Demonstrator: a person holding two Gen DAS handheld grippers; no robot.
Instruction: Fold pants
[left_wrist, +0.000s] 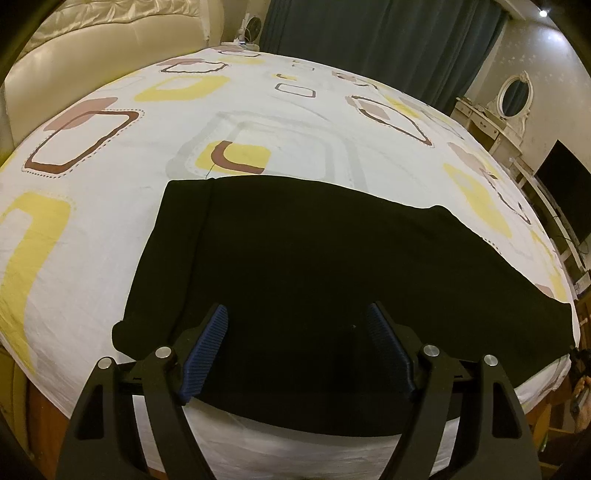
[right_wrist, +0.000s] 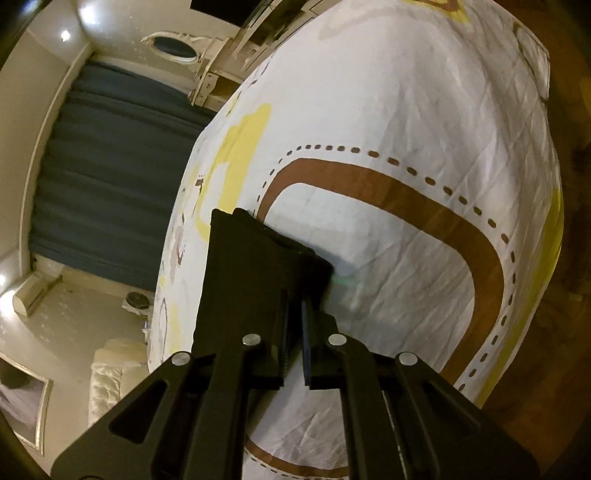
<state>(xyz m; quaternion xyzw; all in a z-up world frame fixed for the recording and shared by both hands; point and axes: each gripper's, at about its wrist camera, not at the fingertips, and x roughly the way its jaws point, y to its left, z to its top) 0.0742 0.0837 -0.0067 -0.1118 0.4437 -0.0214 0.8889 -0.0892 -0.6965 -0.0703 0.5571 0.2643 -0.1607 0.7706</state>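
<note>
1. My left fingers stand wide apart above the black pants, pressing nothing; the blue ribbed pads sit low in the left wrist frame, one on each side of the cloth's near part.
2. My right fingers are closed on a bunched bit of dark cloth (most likely one end of the pants, though this view alone cannot tell which end). The cloth sticks out past the tips in the middle of the right wrist frame, held over the patterned bed sheet.
3. The pants lie on the bed, filling the centre and lower right of the left wrist frame, spread as one broad dark band. A seam or edge runs down the left part of it.
4. My judgement: the fold is under way, not finished. One end is lifted in my right fingers and must be laid over the rest.
5. What remains, as I read it: set that end down, square the edges, smooth the cloth.
</note>
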